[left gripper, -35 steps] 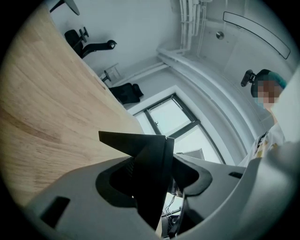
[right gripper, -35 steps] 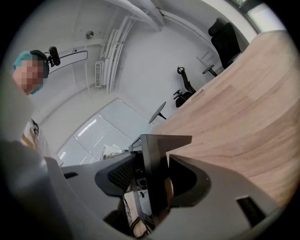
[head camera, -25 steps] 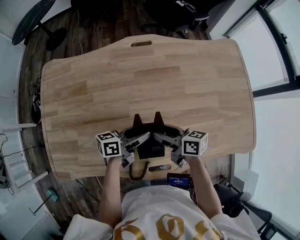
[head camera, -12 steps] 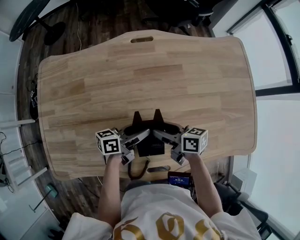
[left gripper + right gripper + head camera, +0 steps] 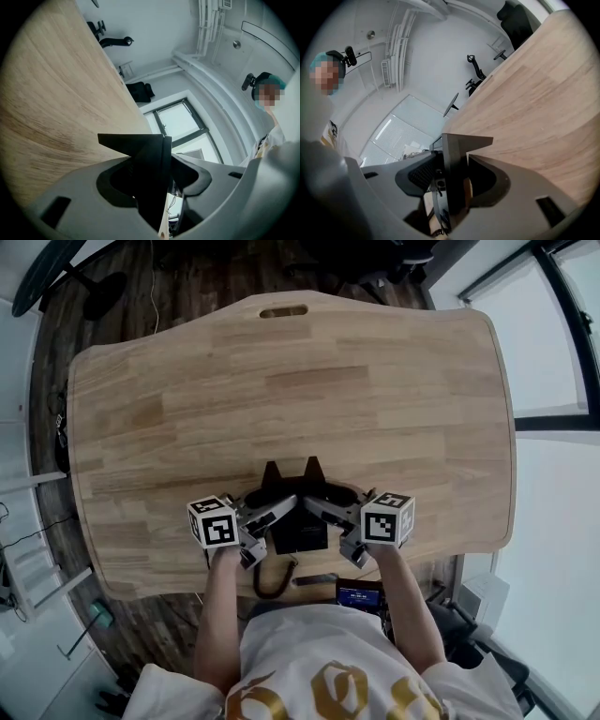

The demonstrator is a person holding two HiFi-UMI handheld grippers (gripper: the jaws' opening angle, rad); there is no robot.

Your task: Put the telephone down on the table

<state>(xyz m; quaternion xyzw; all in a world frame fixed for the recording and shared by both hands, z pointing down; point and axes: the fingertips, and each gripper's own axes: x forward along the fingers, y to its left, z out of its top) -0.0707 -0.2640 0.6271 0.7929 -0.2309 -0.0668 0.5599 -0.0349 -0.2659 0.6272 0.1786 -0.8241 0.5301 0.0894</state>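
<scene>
Black corded telephone (image 5: 300,532): at the near edge of the light wooden bench (image 5: 281,381), midway along that edge, held between the two grippers. Whether its base touches the bench top cannot be told.

Black coiled cord (image 5: 272,585): hangs from the telephone below the bench's near edge.

Left gripper (image 5: 272,476), grey body, black fingers (image 5: 140,154): fingers drawn together on the telephone with no gap at the tips, which point toward the bench's far side.

Right gripper (image 5: 314,470), same make: fingers (image 5: 452,159) likewise closed on the telephone, the tips just beside the left gripper's, over the bench top.

Marker cubes, white with black squares: one on each gripper, left (image 5: 215,523) and right (image 5: 387,518), both over the bench's near edge.

Oval hand slot (image 5: 284,311): cut through the bench at its far edge.
</scene>
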